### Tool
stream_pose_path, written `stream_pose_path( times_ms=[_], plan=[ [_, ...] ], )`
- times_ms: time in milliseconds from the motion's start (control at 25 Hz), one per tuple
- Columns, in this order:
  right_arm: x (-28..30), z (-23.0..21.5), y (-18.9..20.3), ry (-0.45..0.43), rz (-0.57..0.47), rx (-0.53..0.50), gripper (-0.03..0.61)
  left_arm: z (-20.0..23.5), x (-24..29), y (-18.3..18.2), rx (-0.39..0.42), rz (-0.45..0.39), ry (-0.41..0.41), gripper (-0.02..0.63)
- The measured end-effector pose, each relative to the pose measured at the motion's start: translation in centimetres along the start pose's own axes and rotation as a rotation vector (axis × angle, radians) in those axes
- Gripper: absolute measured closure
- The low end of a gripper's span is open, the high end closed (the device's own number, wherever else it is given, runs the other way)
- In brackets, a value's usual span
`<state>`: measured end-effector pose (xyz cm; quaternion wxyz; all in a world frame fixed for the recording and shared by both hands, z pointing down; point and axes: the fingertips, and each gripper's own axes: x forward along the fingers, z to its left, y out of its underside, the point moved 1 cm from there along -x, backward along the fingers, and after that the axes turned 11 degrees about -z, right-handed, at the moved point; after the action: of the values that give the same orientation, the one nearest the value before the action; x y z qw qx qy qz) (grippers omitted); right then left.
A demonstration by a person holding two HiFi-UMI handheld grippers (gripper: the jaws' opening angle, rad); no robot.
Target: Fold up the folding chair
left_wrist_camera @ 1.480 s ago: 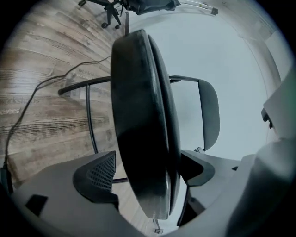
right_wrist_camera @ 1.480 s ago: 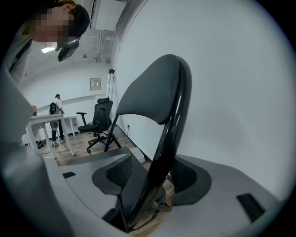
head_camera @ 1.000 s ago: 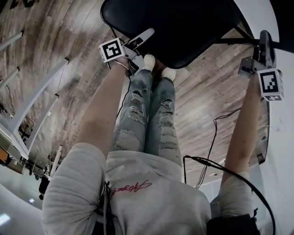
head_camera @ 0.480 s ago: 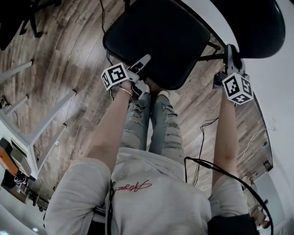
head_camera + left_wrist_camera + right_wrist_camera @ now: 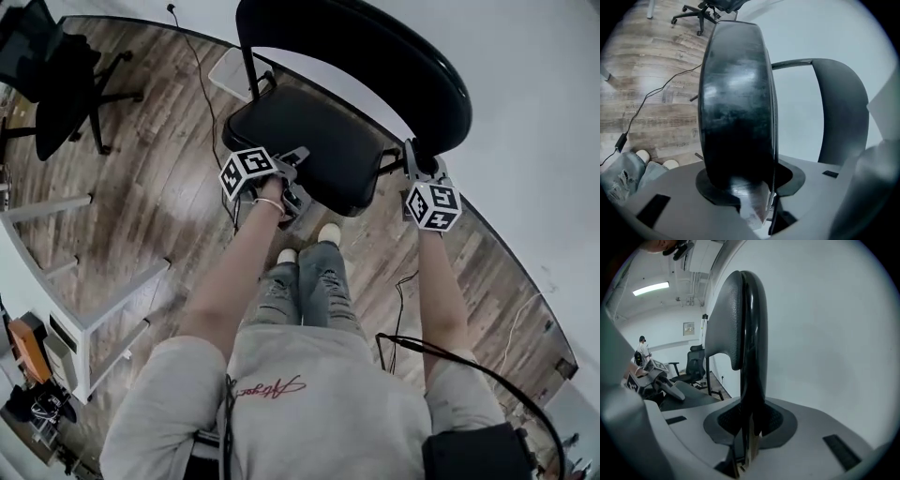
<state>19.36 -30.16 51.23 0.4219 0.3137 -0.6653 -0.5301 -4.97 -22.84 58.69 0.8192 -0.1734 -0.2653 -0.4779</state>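
Black folding chair on the wood-plank floor. The left gripper has just been closing its jaws, which now pinch the front edge of the padded black seat. The right gripper has its jaws clamped on the side edge of the curved black backrest. The seat runs from the left jaws towards the backrest and likely swings up.

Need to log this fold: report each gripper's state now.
Left gripper: jaws have just been closing, now gripping the chair seat.
Right gripper: shut on the chair backrest.
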Motion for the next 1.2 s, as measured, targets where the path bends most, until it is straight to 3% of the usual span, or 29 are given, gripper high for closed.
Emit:
stream_pose_path(
  times_ms=[320,600,840,1200],
  plan=[
    [3.4,-4.3,-2.5,-0.032,0.037,-0.041,0.512,-9.7,5.0,-0.9,-0.001,-0.057,0.003,0.465],
    [4.9,-6.2,-3.3,0.047,0.015,-0.004,0.512,-12.1,7.0,-1.5,-0.012,-0.148,-0.068,0.465],
    [5.3,-6.9,-3.2,0.056,0.033,0.055,0.512,-14.8,9.0,-2.5,0.023,-0.186,-0.104,0.465],
    [8.3,-8.8,-4.8,0.039,0.103,0.028,0.518,-18.0,11.6,-3.2,-0.079,-0.295,-0.081,0.448]
  ],
)
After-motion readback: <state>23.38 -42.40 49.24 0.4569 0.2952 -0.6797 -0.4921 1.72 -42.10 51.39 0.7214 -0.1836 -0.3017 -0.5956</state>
